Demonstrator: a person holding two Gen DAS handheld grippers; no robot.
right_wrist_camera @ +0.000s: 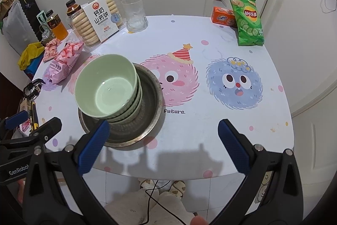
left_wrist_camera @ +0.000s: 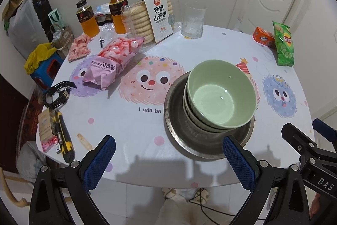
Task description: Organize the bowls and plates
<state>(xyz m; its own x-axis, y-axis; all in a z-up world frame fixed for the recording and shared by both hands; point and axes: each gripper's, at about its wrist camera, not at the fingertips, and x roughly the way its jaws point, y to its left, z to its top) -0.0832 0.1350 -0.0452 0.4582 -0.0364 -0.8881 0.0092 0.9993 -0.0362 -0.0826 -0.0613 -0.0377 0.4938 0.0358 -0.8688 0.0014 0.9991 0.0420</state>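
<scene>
Logging stock as I see it from my station. Item one: green bowls [left_wrist_camera: 221,94], a nested stack of what looks like three, sitting inside a metal plate [left_wrist_camera: 179,136] toward the near edge of the table [left_wrist_camera: 130,130]. The stack leans slightly off the plate's centre. I judge the bowls ceramic: stiff, glazed and slick, breakable if dropped, and heavy as a stack. Best hold, in my view, is a pinch across the top bowl's rim wall, one finger inside, one outside; lifting one bowl at a time seems safer than the whole stack. The plate looks like thin steel, light and tough, with a raised lip that offers the only purchase.

Item two: left gripper [left_wrist_camera: 168,163], fingers spread wide, holding nothing, hovering at the table's near edge with its right finger just before the plate's lip. Item three: right gripper [right_wrist_camera: 164,147], likewise spread and empty, to the right of the plate.

Legible writing: "Ovaltine" on the orange box [right_wrist_camera: 224,18]; "Lay's" with Chinese characters on the green chip bag [right_wrist_camera: 248,22]; "STRAWBERRY RING" on the pink snack bag [left_wrist_camera: 111,62]; Chinese lettering on the biscuit pack [left_wrist_camera: 159,16]; tablecloth text "I will be" and "Future."
</scene>
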